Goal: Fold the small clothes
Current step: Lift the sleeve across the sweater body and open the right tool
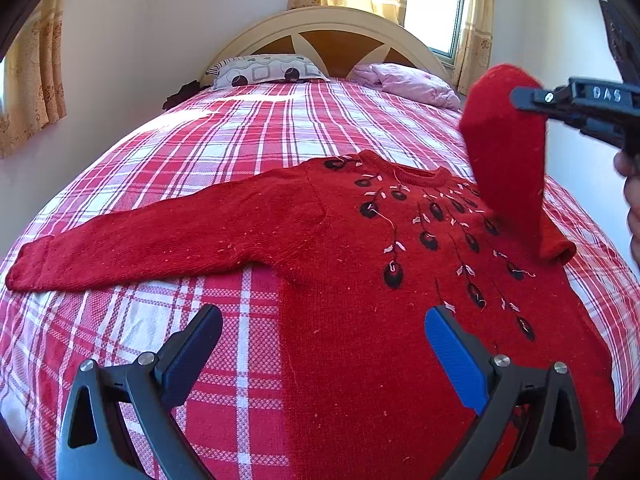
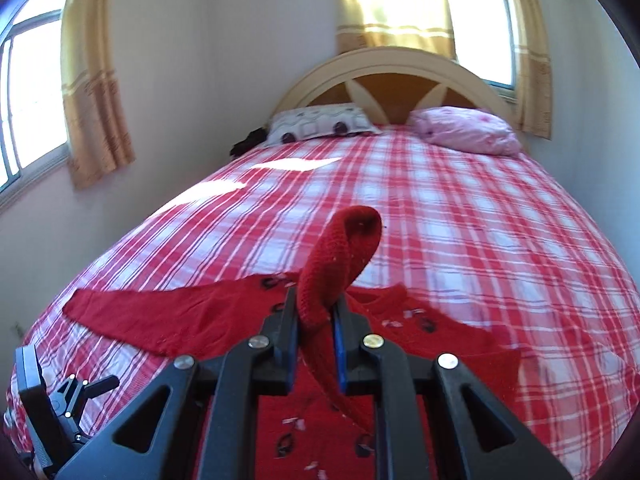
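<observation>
A red knitted sweater (image 1: 360,248) with black and white embroidery lies face up on the plaid bedcover (image 1: 224,152). Its left sleeve (image 1: 160,236) stretches out flat to the left. My right gripper (image 2: 316,300) is shut on the other sleeve (image 2: 340,252), which it holds up above the sweater's chest; the cuff end droops back onto the body. In the left wrist view that gripper (image 1: 520,98) comes in from the right, with a hand behind it. My left gripper (image 1: 324,316) hovers open over the sweater's lower left edge, nothing between its fingers.
A patterned pillow (image 1: 264,70) and a pink pillow (image 1: 408,82) lie against the arched headboard (image 1: 328,36). Windows with yellow curtains (image 2: 92,92) are behind and to the left. A wall runs along the bed's left side. Plaid cover extends beyond the sweater.
</observation>
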`<state>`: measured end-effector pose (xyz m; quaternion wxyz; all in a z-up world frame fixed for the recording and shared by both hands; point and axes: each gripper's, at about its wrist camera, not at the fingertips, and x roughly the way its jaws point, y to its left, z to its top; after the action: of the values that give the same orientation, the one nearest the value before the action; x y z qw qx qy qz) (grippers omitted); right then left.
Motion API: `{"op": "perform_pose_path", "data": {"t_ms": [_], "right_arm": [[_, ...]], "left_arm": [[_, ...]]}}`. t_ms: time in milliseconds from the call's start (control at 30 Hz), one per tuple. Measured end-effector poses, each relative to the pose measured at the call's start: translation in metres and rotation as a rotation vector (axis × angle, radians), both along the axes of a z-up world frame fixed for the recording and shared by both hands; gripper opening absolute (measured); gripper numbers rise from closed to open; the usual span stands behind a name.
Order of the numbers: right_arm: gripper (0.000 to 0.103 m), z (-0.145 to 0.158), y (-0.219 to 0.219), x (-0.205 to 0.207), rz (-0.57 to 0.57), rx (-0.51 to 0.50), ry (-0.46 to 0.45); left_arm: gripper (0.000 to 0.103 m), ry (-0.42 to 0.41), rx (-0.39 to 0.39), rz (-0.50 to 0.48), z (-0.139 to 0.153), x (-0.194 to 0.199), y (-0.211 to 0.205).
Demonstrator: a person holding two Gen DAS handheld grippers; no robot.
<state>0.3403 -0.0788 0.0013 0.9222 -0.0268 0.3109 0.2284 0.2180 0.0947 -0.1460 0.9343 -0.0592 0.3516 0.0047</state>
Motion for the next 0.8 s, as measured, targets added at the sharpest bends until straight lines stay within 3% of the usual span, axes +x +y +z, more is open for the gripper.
{"op": "perform_pose_path", "data": {"t_ms": [233,333,367,400,467,800], "right_arm": [[0.02,-0.06,0.04,-0.004,0.103,-0.022,0.128],[0.032,-0.082,0.045,-0.01,0.126,-0.052,0.159],[0.045,-0.087,0.042,-0.012,0.136,-0.049,0.174],[0.06,-0.089,0.036,-0.014,0.144,-0.037,0.19],[0.07,-0.089,0.019,-0.019,0.138,-0.008,0.194],[0.074,-0.084,-0.093,-0.05,-0.068,0.036,0.204]], "left_arm": [[0.102,0.022,-0.032,0.024,-0.003,0.004,0.01],[0.102,0.029,-0.045,0.022,-0.003,0.006,0.01],[0.102,0.033,-0.052,0.018,-0.004,0.008,0.01],[0.102,0.036,-0.056,0.012,-0.004,0.01,0.009],[0.102,0.05,-0.066,-0.009,-0.005,0.016,0.006],[0.101,0.094,-0.122,-0.081,-0.007,0.076,-0.023]]}}
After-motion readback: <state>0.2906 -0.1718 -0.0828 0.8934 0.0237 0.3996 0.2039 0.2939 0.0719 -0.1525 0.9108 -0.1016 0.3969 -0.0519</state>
